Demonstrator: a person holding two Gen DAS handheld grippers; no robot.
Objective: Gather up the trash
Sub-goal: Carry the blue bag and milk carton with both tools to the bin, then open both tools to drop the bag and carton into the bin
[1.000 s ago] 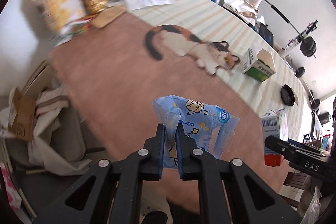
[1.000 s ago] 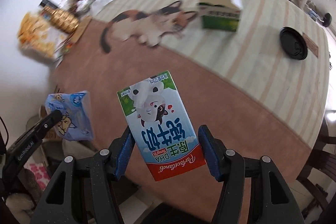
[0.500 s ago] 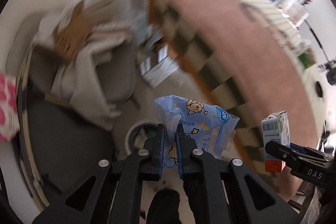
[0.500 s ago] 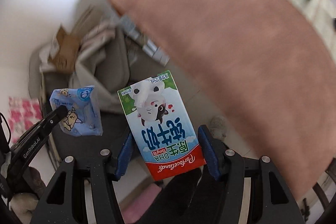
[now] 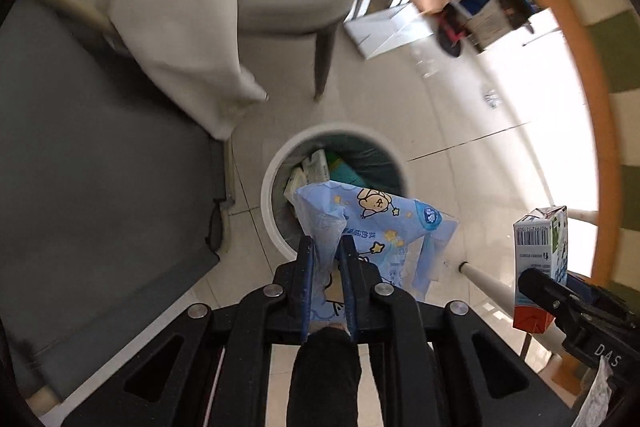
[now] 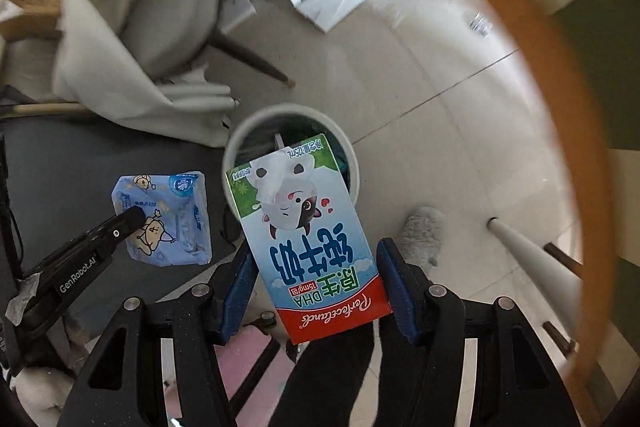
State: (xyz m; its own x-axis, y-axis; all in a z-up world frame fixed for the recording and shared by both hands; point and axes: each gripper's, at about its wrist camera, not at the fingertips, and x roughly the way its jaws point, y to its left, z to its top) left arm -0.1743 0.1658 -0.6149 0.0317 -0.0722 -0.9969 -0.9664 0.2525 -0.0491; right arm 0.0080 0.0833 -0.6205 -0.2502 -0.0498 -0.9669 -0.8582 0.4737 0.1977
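A blue cartoon-printed wrapper is seen between the jaws of the left gripper, which have just been opening, above a round white bin on the floor. At right, a milk carton is gripped by the right gripper.
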